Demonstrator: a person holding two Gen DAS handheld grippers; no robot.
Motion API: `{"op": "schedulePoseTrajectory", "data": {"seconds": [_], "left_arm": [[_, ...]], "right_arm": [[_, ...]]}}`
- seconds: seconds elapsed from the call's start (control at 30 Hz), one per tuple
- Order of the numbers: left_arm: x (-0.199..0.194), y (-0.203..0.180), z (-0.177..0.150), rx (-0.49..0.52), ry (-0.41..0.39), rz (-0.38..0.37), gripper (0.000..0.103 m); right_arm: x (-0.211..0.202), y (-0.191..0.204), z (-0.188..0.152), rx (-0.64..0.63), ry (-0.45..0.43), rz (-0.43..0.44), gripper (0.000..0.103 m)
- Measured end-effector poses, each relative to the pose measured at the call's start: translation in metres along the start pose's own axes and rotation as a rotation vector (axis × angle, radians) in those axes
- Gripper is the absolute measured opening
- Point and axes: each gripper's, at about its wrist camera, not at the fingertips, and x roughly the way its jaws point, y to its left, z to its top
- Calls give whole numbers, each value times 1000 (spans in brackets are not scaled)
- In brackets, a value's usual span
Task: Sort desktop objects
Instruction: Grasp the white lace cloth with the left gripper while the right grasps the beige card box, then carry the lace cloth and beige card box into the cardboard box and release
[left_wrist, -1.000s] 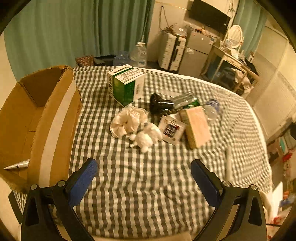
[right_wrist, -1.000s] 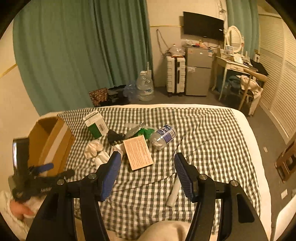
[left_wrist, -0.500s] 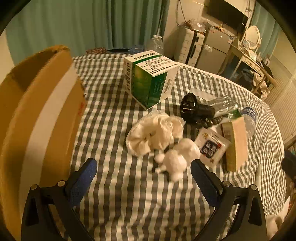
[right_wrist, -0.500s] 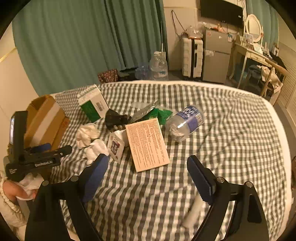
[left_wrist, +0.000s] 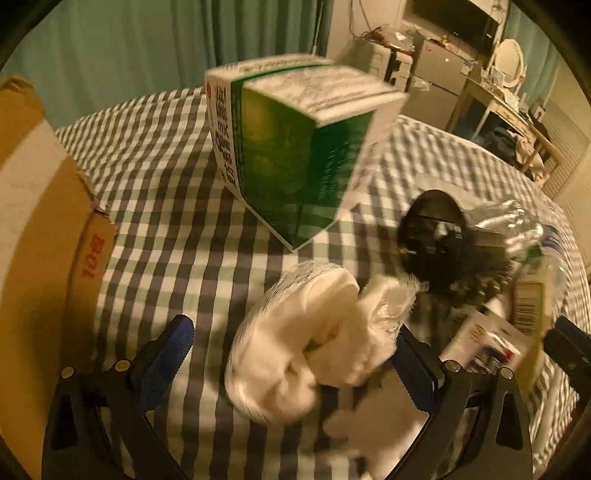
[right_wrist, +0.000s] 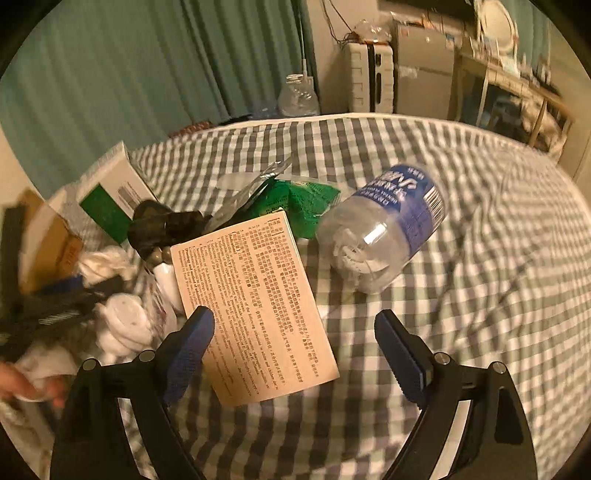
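My left gripper (left_wrist: 291, 332) is open and low over the checked cloth (left_wrist: 177, 206). A white crumpled wad (left_wrist: 314, 343) lies between its blue pads (left_wrist: 170, 350), which do not press on it. Behind the wad stand a green-and-white carton (left_wrist: 295, 147) and a black object (left_wrist: 436, 240). My right gripper (right_wrist: 295, 343) is open just above a tan printed box (right_wrist: 255, 306), whose near end sits between the fingers. A clear bottle with a blue label (right_wrist: 384, 229) lies on its side to the right. The left gripper (right_wrist: 55, 306) shows blurred at the left.
An open cardboard box (left_wrist: 37, 221) stands at the left edge of the cloth. Green packets (right_wrist: 295, 203), a small sachet (left_wrist: 484, 347) and more white wads (right_wrist: 122, 325) crowd the middle. A hand (right_wrist: 22, 380) shows at the lower left. Bare cloth (right_wrist: 498, 258) stretches to the right.
Both grippers have come down and closer to the clutter. The white wad now lies between the left jaws. The right jaws have widened and now hang over the tan box.
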Motion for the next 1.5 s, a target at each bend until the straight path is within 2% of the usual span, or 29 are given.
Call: {"op": "schedulePoseTrajectory", "data": {"seconds": [0.1, 0.2, 0.23, 0.33, 0.37, 0.43, 0.73, 0.8, 1.07, 1.3, 1.5], "left_arm": [[9, 6, 0, -49, 15, -15, 103], [8, 5, -1, -28, -6, 8, 100], [6, 5, -1, -27, -14, 8, 93], [-5, 7, -1, -31, -52, -31, 51], [-8, 8, -1, -31, -45, -39, 46], [-14, 10, -2, -32, -40, -56, 32], [-76, 13, -15, -13, -90, -69, 29], [-87, 14, -13, -26, -86, -106, 29], [-132, -2, -31, 55, -71, -142, 29], [-196, -1, -30, 65, -154, -189, 29], [-246, -1, -21, 105, -223, -167, 29]], "right_arm": [[-2, 3, 1, -11, 9, 27, 89], [-2, 15, -2, -59, -3, 46, 89], [1, 20, -3, -75, -1, 39, 89], [28, 25, -8, -147, 77, -21, 88], [37, 25, -11, -154, 114, -26, 81], [36, 26, -15, -150, 99, -46, 79], [-19, 27, -27, -79, 40, -58, 78], [-34, 30, -31, -64, 36, -38, 78], [-97, 61, -40, -123, -42, -35, 78], [-150, 90, -31, -169, -139, -44, 78], [-188, 124, -28, -233, -203, -56, 78]]}}
